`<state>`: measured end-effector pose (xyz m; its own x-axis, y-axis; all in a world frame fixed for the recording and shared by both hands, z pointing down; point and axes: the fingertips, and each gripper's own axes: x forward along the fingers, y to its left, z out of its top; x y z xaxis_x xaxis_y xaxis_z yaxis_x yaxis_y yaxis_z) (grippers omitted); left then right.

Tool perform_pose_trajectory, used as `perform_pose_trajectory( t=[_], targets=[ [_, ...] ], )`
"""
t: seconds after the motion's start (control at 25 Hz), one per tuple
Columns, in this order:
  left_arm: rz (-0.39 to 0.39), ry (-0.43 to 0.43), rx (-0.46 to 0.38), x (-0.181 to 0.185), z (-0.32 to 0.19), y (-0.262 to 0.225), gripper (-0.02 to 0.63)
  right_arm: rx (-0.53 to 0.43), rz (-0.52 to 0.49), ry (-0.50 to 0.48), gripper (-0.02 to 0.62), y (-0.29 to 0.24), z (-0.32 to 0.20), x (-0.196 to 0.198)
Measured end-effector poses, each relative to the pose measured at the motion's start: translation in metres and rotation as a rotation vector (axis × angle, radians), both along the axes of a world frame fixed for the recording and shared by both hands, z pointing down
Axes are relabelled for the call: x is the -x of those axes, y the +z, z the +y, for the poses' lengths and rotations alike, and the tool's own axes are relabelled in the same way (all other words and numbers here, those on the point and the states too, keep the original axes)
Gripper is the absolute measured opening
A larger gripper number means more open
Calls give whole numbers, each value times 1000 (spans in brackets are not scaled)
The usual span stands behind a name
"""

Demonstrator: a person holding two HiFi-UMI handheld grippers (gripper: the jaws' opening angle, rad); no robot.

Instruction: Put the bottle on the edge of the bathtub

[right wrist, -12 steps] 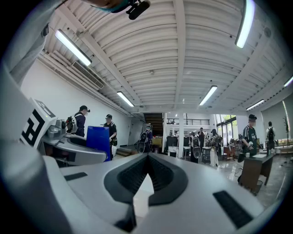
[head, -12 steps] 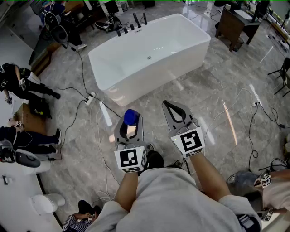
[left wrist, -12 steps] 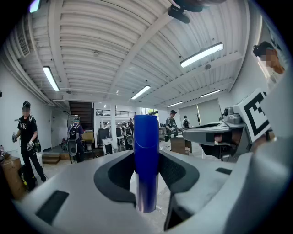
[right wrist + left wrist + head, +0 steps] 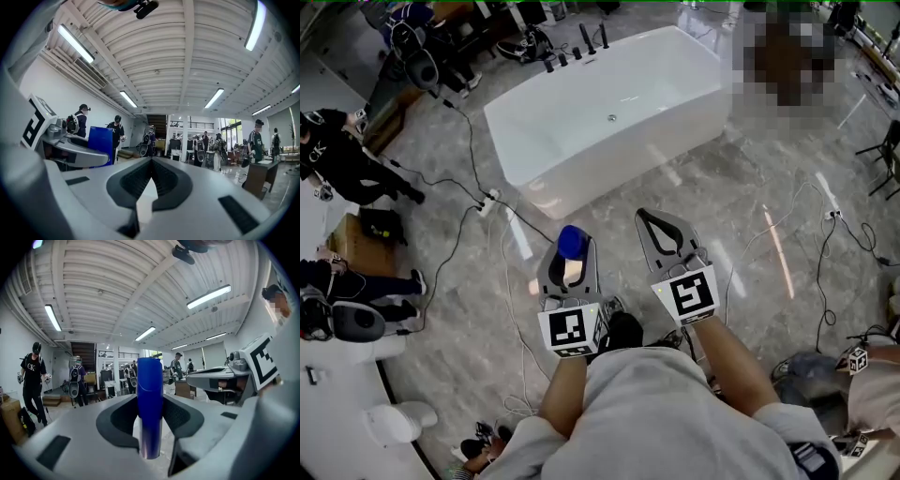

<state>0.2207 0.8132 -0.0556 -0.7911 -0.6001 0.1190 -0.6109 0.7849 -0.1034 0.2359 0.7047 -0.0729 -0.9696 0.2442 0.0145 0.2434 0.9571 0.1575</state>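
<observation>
A tall, smooth blue plastic bottle (image 4: 150, 399) stands upright, clamped between the dark textured pads of the grey plastic left gripper (image 4: 568, 258), low at centre frame in the head view. Just beside it, the right gripper (image 4: 654, 217) has its jaws pressed together on nothing. The glossy white rectangular bathtub (image 4: 581, 169) sits well apart at upper centre, on a polished grey stone-look floor (image 4: 741, 187). The jaws hide the bottle's base.
</observation>
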Motion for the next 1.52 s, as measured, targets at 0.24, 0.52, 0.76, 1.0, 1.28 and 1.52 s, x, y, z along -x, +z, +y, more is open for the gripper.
perform_pose_trajectory(
  t=[0.24, 0.52, 0.76, 1.0, 1.28, 1.52],
  targets=[
    [22, 31, -4, 29, 12, 5, 166, 32, 40, 1, 6, 6, 19, 31],
    [5, 74, -14, 68, 27, 10, 166, 20, 64, -32, 6, 17, 51, 66],
    [26, 97, -31, 106, 43, 9, 166, 6, 79, -57, 6, 17, 72, 103],
    [10, 179, 4, 133, 48, 16, 166, -48, 78, -56, 6, 26, 80, 125],
    [33, 261, 8, 150, 35, 33, 166, -39, 117, 1, 6, 41, 71, 135],
    [53, 307, 7, 170, 17, 39, 166, -38, 120, 16, 6, 46, 52, 155]
  ],
)
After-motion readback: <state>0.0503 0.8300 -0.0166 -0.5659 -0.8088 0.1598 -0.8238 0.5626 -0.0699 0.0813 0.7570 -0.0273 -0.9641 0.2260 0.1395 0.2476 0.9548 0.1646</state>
